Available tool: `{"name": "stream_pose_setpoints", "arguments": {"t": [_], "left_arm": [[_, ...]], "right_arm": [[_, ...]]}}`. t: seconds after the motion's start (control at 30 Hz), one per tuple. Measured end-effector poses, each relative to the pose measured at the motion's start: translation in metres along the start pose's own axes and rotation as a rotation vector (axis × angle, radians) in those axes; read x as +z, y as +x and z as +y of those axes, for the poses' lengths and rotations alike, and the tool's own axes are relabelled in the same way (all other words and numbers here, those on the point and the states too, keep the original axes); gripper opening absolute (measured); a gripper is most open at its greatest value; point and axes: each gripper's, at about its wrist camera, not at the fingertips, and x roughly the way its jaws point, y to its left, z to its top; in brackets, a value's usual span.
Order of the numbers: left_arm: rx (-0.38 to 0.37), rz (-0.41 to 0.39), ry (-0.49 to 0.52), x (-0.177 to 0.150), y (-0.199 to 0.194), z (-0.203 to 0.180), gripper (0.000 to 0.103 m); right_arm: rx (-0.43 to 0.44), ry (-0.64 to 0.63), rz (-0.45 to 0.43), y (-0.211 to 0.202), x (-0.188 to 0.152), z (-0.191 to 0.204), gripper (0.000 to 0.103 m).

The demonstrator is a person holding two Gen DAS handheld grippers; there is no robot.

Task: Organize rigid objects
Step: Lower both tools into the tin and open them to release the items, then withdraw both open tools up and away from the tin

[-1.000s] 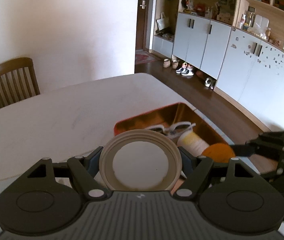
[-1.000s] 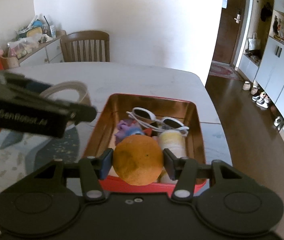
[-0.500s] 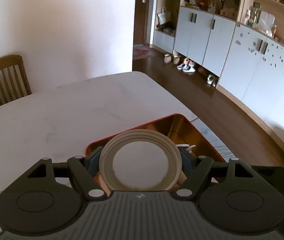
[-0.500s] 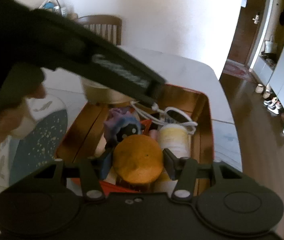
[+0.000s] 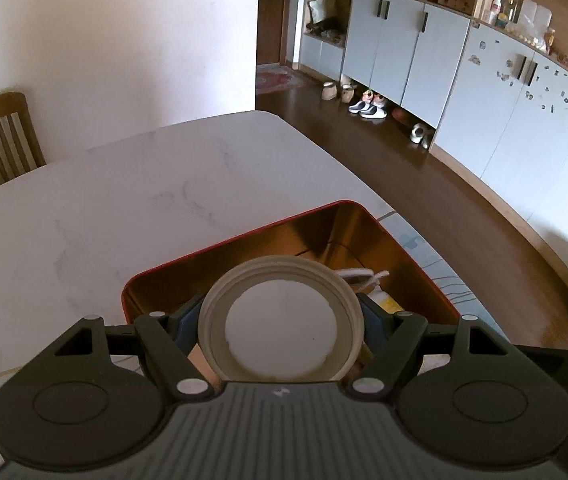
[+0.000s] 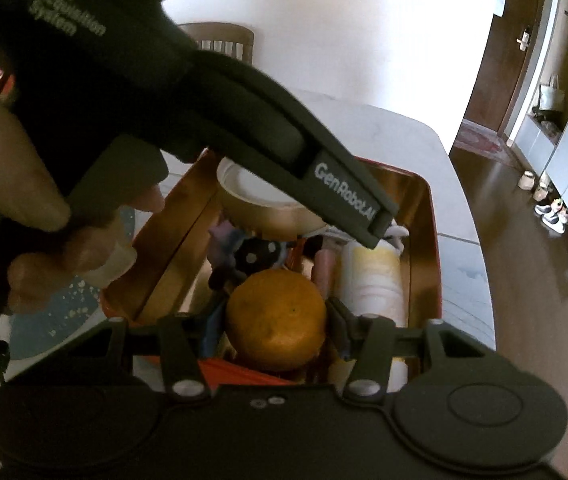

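Over the red tin (image 5: 243, 236) on the table (image 5: 143, 184), left gripper (image 5: 281, 320) clamps a cream lid (image 5: 281, 320); right gripper (image 6: 277, 322) squeezes an orange (image 6: 277, 322).

Bright daylight, blown out on the far wall (image 5: 143, 40) and table (image 5: 163, 184). Warm glare inside the tin (image 5: 324, 232). Dark, soft-focused near gripper bodies. Strong fisheye bending at edges; cabinets (image 5: 484, 92) curved right.

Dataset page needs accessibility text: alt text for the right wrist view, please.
The right gripper clamps an orange over a red tin crowded with small items. The left gripper crosses above, holding a round beige lid over the tin's far end.
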Motion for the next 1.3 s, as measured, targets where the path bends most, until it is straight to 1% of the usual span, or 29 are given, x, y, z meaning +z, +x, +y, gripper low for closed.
{"name": "stream_pose_setpoints", "arguments": {"t": [0.2, 0.47, 0.67, 0.73, 0.87, 1.07, 1.17, 1.27, 1.3], "left_arm": [[-0.006, 0.029, -0.018, 0.0, 0.007, -0.001, 0.077], [0.001, 0.031, -0.018, 0.0, 0.005, -0.002, 0.077], [0.002, 0.017, -0.034, -0.002, -0.008, 0.003, 0.077], [0.007, 0.007, -0.038, -0.004, -0.014, 0.004, 0.077], [0.025, -0.019, -0.039, -0.009, -0.031, 0.006, 0.077], [0.033, -0.057, -0.05, -0.022, -0.061, 0.014, 0.077], [0.037, -0.075, -0.062, -0.03, -0.079, 0.021, 0.078], [0.017, -0.095, -0.071, -0.036, -0.096, 0.028, 0.08], [0.017, -0.102, -0.071, -0.039, -0.102, 0.031, 0.08]], "right_arm": [[0.005, 0.02, -0.01, -0.007, 0.004, -0.001, 0.052], [0.01, 0.057, -0.037, -0.013, 0.002, -0.013, 0.053], [-0.002, 0.091, -0.062, -0.02, 0.003, -0.021, 0.055], [0.003, 0.109, -0.072, -0.024, 0.003, -0.024, 0.06], [0.0, 0.136, -0.086, -0.03, 0.002, -0.029, 0.061], [0.0, 0.179, -0.117, -0.046, 0.001, -0.028, 0.064], [0.004, 0.195, -0.133, -0.055, 0.002, -0.026, 0.068], [-0.003, 0.209, -0.156, -0.063, 0.002, -0.021, 0.072], [-0.004, 0.218, -0.163, -0.066, 0.002, -0.02, 0.075]]}}
